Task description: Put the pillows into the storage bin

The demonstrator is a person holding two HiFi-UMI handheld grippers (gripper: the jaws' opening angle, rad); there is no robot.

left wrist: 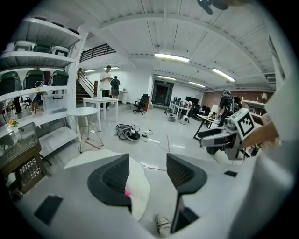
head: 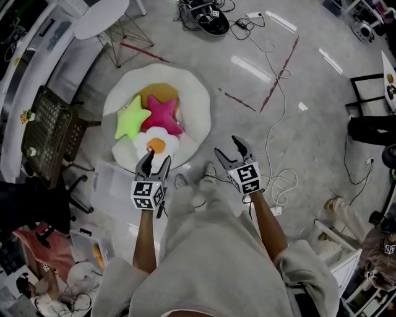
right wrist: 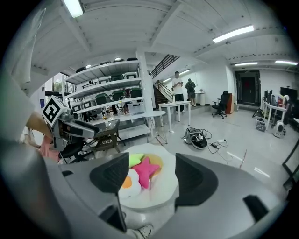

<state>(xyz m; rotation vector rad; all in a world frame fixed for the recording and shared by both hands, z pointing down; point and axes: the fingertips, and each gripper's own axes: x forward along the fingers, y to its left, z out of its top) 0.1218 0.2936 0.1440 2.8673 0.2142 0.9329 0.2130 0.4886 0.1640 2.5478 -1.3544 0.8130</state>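
Note:
Three small pillows lie on a big white egg-shaped cushion [head: 195,105] on the floor: a green star pillow [head: 131,117], a pink star pillow [head: 162,114] and a small fried-egg pillow [head: 156,145]. The right gripper view has the same three ahead: the green star pillow [right wrist: 135,159], the pink star pillow [right wrist: 147,171] and the fried-egg pillow [right wrist: 128,183]. My left gripper [head: 156,158] hovers open just over the fried-egg pillow's near edge, holding nothing. My right gripper [head: 230,147] is open too, off the cushion's right side, jaws bare. A clear plastic bin [head: 114,186] sits on the floor at my left.
A dark crate on a chair [head: 52,133] stands left of the cushion. A white round table [head: 102,15] is beyond it. Cables [head: 272,80] trail across the floor to the right, with a black bundle [head: 207,18] at the far end. People sit at the right edge.

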